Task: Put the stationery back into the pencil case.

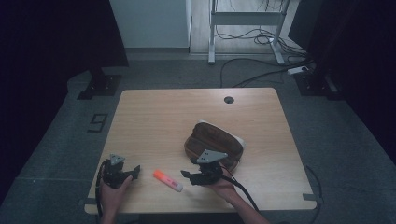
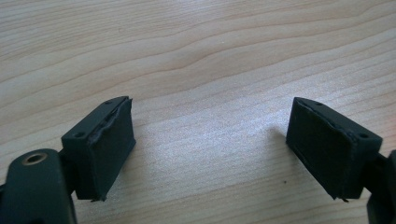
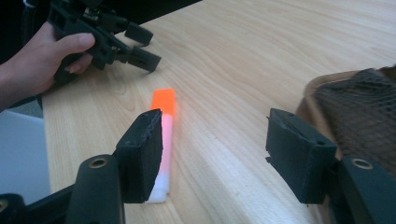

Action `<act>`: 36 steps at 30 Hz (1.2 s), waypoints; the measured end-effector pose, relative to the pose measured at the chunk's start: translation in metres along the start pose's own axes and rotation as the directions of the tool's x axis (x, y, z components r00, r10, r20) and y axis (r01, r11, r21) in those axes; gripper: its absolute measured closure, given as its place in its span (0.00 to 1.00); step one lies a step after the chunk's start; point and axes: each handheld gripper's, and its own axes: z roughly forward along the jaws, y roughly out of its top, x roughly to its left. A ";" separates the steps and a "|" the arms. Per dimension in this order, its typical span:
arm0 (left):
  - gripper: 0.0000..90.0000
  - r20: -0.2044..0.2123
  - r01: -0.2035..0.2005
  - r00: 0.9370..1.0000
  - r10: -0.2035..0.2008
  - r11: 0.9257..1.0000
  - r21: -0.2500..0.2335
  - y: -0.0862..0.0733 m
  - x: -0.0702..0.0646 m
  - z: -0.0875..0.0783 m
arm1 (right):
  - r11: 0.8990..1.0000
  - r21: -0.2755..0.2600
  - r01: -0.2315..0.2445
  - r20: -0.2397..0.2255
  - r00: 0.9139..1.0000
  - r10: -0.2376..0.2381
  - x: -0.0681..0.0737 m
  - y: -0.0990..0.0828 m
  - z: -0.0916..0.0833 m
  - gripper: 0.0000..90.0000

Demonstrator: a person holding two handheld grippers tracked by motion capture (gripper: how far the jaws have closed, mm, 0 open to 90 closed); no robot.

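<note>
Right now I have the right gripper low over the table, its jaws spread wide and empty, with the orange-and-white marker lying flat in the lower left of the right gripper view — partly behind the left-hand jaw rather than between the two. In the high view the marker sits near the bottom centre, between the two grippers, and the brown pouch lies just right of centre, close behind my right gripper. To do this well, I'd judge I must slide that gripper sideways until the marker's middle is centred in the gap, then close across its narrow width — not its length. The left gripper, also wide open and holding nothing, hangs over bare wood at lower left; I'd keep it clear.
</note>
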 end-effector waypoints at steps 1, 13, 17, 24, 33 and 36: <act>0.17 0.000 0.000 1.000 0.000 1.000 0.000 0.000 0.000 0.000 | 1.000 0.005 0.002 -0.003 1.000 -0.002 0.002 0.000 0.001 0.40; 0.17 0.000 0.000 1.000 0.000 1.000 0.000 0.000 0.000 0.000 | 0.998 0.062 0.017 -0.031 0.999 -0.015 0.020 -0.008 0.022 0.45; 0.17 0.000 0.000 1.000 0.000 1.000 0.000 0.000 0.000 0.000 | 0.995 0.094 0.026 -0.039 0.999 -0.022 0.026 -0.011 0.031 0.48; 0.17 0.001 0.000 1.000 0.000 1.000 0.000 0.000 0.000 0.000 | 0.990 0.131 0.044 -0.053 0.998 -0.037 0.035 -0.016 0.043 0.54; 0.17 0.001 0.000 1.000 0.000 1.000 0.000 0.000 0.000 0.000 | 0.982 0.171 0.074 -0.053 0.996 -0.066 0.043 -0.022 0.054 0.58; 0.17 0.001 0.000 1.000 0.000 1.000 0.000 0.000 0.000 0.000 | 0.980 0.179 0.091 -0.050 0.995 -0.083 0.043 -0.024 0.057 0.58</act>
